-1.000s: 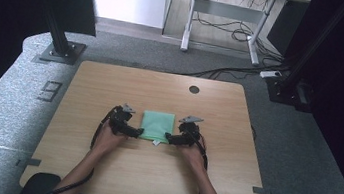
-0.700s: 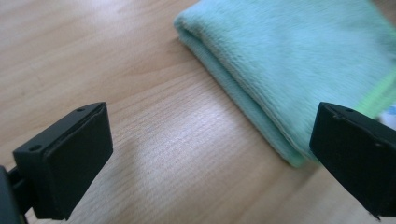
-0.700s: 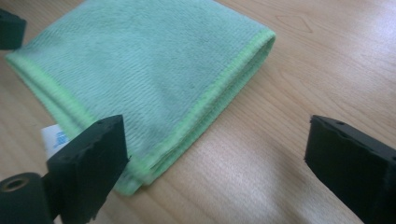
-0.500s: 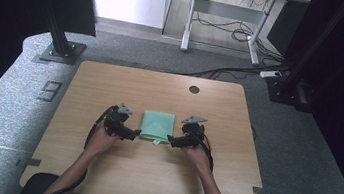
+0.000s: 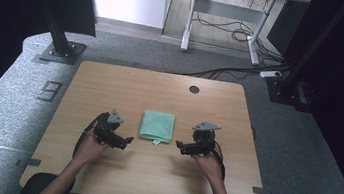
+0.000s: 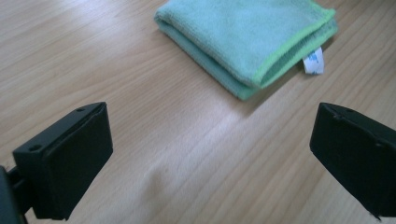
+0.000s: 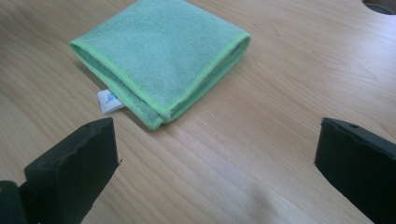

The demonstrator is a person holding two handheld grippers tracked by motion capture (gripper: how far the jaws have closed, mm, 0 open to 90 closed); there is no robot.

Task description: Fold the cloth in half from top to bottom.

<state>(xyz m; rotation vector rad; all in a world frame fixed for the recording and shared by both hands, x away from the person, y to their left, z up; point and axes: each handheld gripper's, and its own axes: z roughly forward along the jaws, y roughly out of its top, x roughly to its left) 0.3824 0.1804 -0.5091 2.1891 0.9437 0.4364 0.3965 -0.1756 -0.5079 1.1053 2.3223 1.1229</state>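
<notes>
Two grippers, left gripper and right gripper, have jaws spread, empty. Your folded cloth is soft, light, floppy; pinch its near corners.

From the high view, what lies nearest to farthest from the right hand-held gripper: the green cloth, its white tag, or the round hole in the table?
From the right hand-held gripper:
1. White tag, just to its left, at the cloth's near corner.
2. Folded green cloth, between the two grippers.
3. Round hole, near the table's far edge.
</notes>
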